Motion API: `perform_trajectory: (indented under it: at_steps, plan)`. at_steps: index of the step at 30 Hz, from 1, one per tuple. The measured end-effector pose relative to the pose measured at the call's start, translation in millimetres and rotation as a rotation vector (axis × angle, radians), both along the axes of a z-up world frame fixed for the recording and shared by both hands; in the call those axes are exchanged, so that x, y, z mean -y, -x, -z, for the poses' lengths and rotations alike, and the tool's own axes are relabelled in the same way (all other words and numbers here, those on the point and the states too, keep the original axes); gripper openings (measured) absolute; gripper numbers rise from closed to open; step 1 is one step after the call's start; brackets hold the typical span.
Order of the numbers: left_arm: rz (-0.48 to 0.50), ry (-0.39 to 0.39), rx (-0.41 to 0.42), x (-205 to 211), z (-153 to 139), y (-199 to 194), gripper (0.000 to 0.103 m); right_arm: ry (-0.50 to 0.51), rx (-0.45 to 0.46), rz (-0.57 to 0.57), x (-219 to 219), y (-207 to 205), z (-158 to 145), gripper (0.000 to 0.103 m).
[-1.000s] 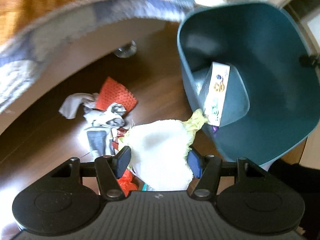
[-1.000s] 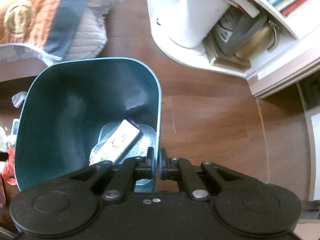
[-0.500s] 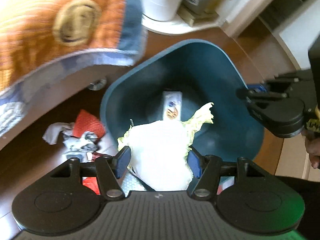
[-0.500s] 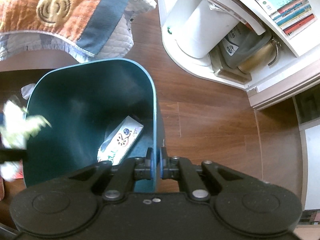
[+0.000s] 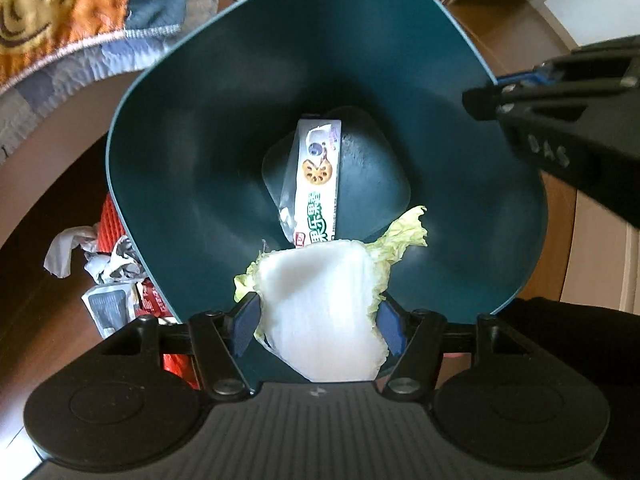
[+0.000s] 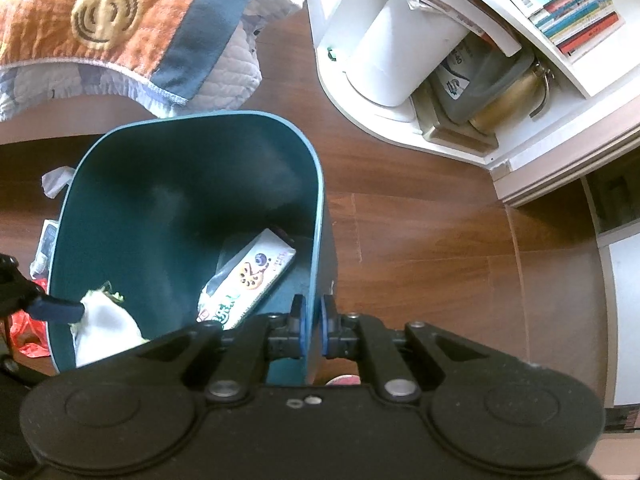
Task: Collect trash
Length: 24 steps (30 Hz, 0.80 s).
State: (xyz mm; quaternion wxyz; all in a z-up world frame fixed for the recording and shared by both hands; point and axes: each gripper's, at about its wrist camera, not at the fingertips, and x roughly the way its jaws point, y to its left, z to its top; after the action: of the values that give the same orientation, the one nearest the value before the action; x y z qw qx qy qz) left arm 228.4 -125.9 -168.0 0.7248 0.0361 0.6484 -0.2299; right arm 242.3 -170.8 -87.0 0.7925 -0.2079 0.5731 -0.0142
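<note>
1. Your left claw (image 5: 318, 322) grips a cabbage leaf (image 5: 324, 312) between its blue pads, poised over the open mouth of the teal bin (image 5: 168, 184) (a snack wrapper (image 5: 318, 184) already lies on the bottom).

2. Your right claw (image 6: 313, 330) is pinched on the bin's rim, one pad inside the wall and one outside, apparently steadying it.

3. The step in hand looks like the drop: the leaf hangs inside the rim line, so the next move calls for parting the left pads and letting it fall clear of the near wall.

4. More work waits. Crumpled paper (image 5: 70, 250), a red mesh piece (image 5: 114, 220) and assorted wrappers lie on the wooden floor (image 6: 420, 248) just beside the bin's left side.

5. The left wrist view looks straight down into the bin and shows the floor litter and the right claw's body at the far rim.

6. The right wrist view alone shows the white shelf unit (image 6: 500, 148) with books and a white canister, and the orange quilt (image 6: 120, 20) beyond the bin; it catches the leaf only at the lower left, inside the bin wall.
</note>
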Motion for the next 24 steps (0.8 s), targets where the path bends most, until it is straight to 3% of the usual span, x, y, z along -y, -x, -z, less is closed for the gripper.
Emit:
perform_trajectory:
  at_steps: [7,10,14,19,24]
  plan:
    - [-0.013,0.024,-0.001,-2.7,3.2,-1.0,0.064,-0.009,-0.001,-0.002,-2.0,1.2,-1.2,0.007]
    - [-0.015,0.041,0.014,-3.1,-4.5,1.7,0.074,-0.015,-0.001,-0.003,-2.0,1.1,-2.1,0.008]
    - [-0.003,0.053,0.036,-5.3,-15.0,5.8,0.074,-0.019,-0.003,-0.006,0.1,0.6,-2.9,0.007]
    - [0.027,0.024,0.091,-19.0,-29.7,13.9,0.074,-0.012,-0.017,-0.011,5.3,-2.4,-1.9,0.007]
    - [0.013,0.005,0.096,-45.9,-39.9,17.4,0.074,0.001,-0.055,-0.021,13.2,-8.2,1.5,0.009]
